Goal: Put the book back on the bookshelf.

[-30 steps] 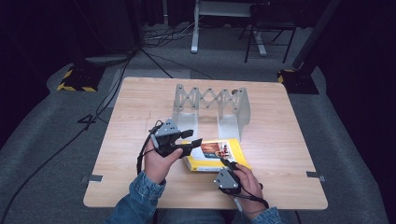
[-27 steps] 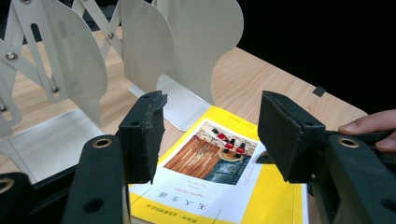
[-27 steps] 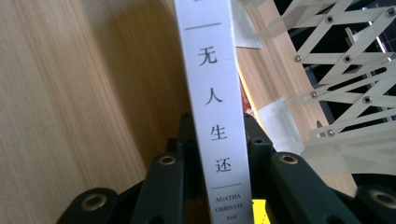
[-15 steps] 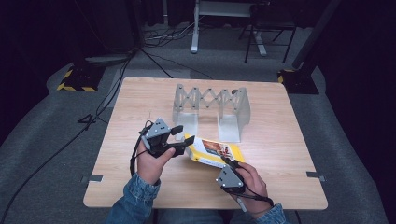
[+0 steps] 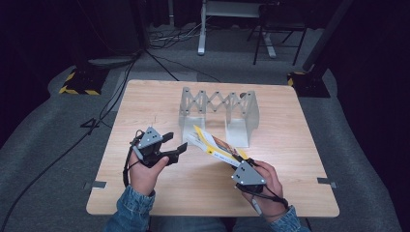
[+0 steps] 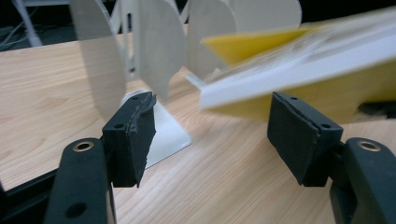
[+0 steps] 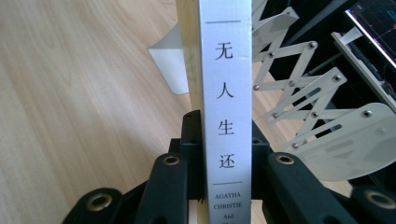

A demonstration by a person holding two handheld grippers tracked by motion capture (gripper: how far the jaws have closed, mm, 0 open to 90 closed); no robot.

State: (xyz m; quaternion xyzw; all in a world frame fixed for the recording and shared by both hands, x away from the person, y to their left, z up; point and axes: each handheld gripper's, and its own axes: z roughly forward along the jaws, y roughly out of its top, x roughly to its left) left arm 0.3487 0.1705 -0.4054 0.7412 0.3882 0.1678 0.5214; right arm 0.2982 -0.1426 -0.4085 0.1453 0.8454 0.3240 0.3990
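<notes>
High view: yellow-covered book lifted off the tabletop near its middle, tilted, far end nosing toward the grey accordion rack set toward the far edge; pinched at its near end by the right gripper, jaws closed on both covers beside the white spine in the right gripper view. Left gripper just beside the book's far end, jaws spread wide, gripping nothing. Pickup apparently done; probably left, judging by the layout: standing the book in a rack slot and letting go.

Left tongs gape wide, while right tongs are clamped tight, both hands low.
</notes>
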